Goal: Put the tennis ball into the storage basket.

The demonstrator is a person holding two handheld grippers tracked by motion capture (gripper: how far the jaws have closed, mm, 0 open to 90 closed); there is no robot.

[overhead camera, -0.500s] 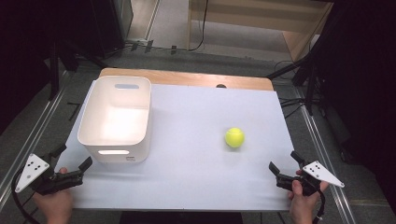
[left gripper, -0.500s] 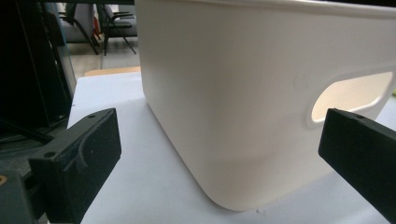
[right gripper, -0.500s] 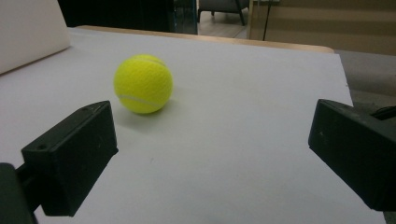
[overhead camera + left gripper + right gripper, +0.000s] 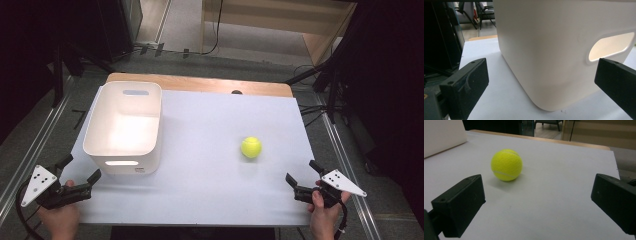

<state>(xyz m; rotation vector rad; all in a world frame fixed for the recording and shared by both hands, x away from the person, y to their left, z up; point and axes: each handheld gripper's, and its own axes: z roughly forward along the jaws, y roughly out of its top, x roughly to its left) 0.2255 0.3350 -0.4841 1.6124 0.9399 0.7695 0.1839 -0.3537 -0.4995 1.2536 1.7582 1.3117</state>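
Note:
A yellow tennis ball point(image 4: 251, 147) rests on the white table sheet, right of centre. A white plastic bin point(image 4: 145, 167) with slot handles stands upright on the left side, with nothing visible inside. My left gripper point(image 4: 81, 167) is open at the near left corner, just short of the bin's front corner. In the left gripper view the bin point(image 4: 549, 50) looms close beyond my open left gripper point(image 4: 541, 71). My right gripper point(image 4: 301, 171) is open near the front right edge. The ball point(image 4: 506, 165) lies a short way ahead of it, left of the gap in my right gripper point(image 4: 539, 195).
The white sheet point(image 4: 210, 190) covers a wooden table whose bare strip point(image 4: 200, 84) shows at the back. Metal rails and cables run along the floor on both sides. Between the bin and the ball the sheet is bare.

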